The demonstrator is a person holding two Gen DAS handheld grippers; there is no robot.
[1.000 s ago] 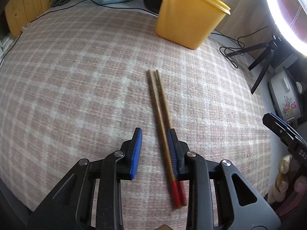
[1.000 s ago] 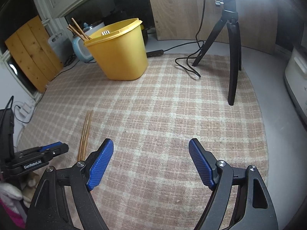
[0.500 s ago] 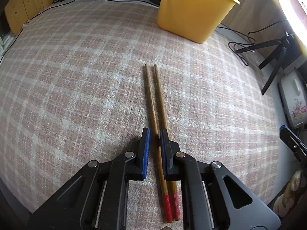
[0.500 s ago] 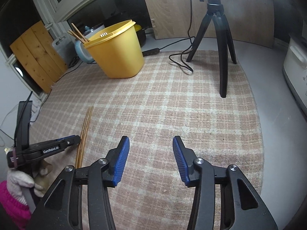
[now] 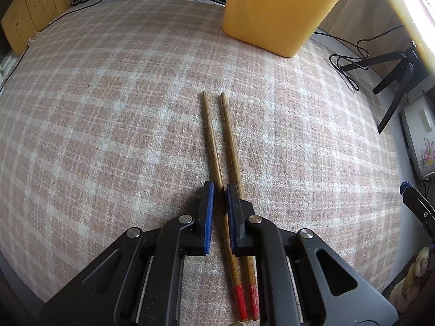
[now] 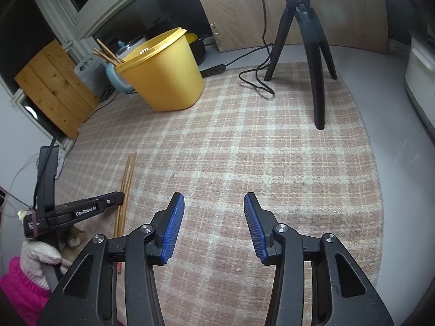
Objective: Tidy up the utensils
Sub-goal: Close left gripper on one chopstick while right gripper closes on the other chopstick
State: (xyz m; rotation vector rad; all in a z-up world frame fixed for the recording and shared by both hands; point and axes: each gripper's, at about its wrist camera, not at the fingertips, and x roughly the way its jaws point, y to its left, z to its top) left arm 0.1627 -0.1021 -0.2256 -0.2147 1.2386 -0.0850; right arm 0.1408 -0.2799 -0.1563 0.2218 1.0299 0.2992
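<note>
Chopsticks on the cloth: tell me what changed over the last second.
The left gripper has shifted over the chopsticks, its jaws closing on the left stick; the right stick lies outside. The right gripper has narrowed its jaws, with nothing between them. Chopsticks and yellow bin stayed put.

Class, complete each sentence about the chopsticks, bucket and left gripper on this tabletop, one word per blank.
The left gripper is shut on ___ of the two chopsticks. The chopsticks' painted ends are ___. The bucket beyond them is ___.
Missing words: one, red, yellow.
</note>
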